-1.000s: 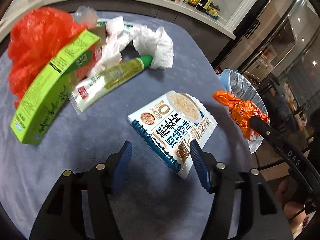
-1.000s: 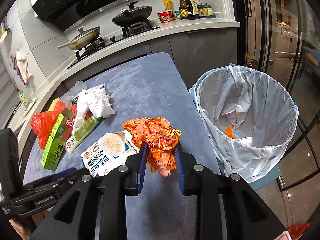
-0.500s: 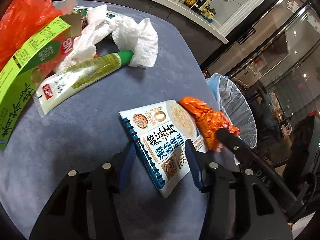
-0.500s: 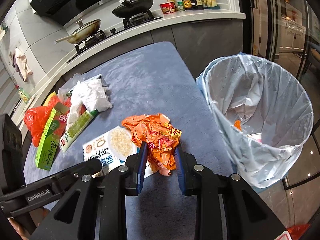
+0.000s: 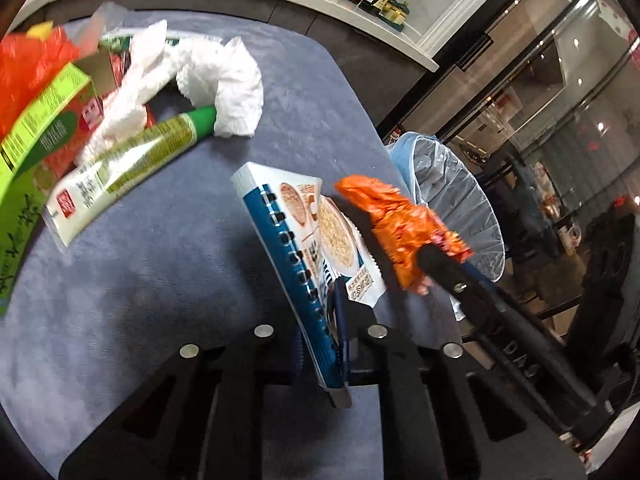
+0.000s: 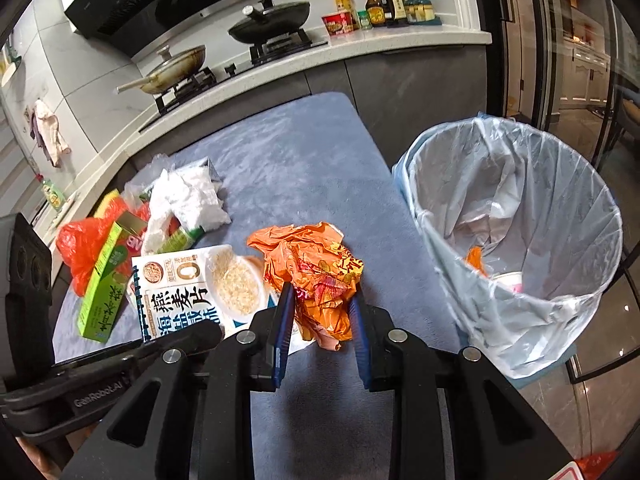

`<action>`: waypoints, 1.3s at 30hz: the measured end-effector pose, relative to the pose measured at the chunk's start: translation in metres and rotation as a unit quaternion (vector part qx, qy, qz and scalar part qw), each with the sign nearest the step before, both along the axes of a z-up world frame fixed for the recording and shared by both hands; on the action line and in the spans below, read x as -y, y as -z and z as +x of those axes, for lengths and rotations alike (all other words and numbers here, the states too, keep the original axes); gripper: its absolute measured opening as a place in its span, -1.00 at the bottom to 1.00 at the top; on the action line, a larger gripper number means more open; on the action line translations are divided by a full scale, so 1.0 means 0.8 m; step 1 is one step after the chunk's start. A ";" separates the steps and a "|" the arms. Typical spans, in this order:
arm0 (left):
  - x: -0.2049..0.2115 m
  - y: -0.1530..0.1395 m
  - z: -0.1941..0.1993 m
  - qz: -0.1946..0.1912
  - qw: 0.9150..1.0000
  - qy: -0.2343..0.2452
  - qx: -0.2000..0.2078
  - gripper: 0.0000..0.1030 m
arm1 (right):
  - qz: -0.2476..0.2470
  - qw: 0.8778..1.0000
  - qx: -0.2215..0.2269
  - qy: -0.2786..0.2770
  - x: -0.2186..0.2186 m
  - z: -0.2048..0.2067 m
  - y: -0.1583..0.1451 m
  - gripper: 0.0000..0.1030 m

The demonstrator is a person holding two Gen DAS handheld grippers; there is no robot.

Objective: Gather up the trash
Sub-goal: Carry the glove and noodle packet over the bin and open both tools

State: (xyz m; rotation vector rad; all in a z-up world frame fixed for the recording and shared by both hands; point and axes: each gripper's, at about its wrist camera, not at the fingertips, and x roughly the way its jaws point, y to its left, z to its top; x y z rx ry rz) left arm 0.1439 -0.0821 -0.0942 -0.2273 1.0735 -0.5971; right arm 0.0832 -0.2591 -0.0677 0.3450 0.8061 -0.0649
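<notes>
My left gripper (image 5: 320,332) is shut on the near corner of the blue-and-white oatmeal packet (image 5: 304,248), which tilts up off the table; it also shows in the right wrist view (image 6: 188,288). My right gripper (image 6: 322,316) is shut on a crumpled orange wrapper (image 6: 316,272), held just above the table; the wrapper shows in the left wrist view (image 5: 396,224) too. The bin with a clear liner (image 6: 516,240) stands off the table's right edge, with some trash at its bottom.
At the left of the blue-grey table (image 6: 288,160) lie a green box (image 6: 104,284), a green-capped tube (image 5: 120,168), white crumpled paper (image 5: 224,80) and an orange plastic bag (image 6: 80,244). A kitchen counter with pans and bottles (image 6: 376,0) runs behind.
My left gripper moved forward and closed on the oatmeal packet's corner, lifting it on edge. My right gripper kept its hold on the orange wrapper and shifted slightly.
</notes>
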 end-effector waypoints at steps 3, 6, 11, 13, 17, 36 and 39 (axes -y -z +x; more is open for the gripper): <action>0.003 -0.013 -0.005 0.007 1.000 0.008 0.015 -0.82 | -0.008 1.000 0.015 0.009 0.008 -0.010 -0.016 -0.50; 0.011 -0.030 -0.012 0.013 0.999 0.026 0.032 -0.83 | -0.014 0.999 0.027 0.031 0.026 -0.021 -0.034 -0.50; 0.045 -0.064 -0.014 0.003 0.996 0.057 0.066 -0.83 | -0.026 0.996 0.036 0.076 0.068 -0.038 -0.054 -0.50; 0.064 -0.074 -0.010 -0.002 0.995 0.069 0.076 -0.83 | -0.035 0.994 0.037 0.099 0.092 -0.044 -0.058 -0.50; 0.108 -0.092 0.001 -0.013 0.991 0.097 0.096 -0.83 | -0.050 0.989 0.028 0.135 0.136 -0.047 -0.056 -0.50; 0.262 -0.040 0.056 0.005 0.987 0.144 0.076 0.11 | -0.047 0.982 -0.003 0.185 0.218 -0.024 -0.016 -0.06; 0.254 -0.041 0.054 0.007 0.988 0.137 0.075 0.13 | -0.044 0.982 0.005 0.185 0.215 -0.030 -0.023 -0.05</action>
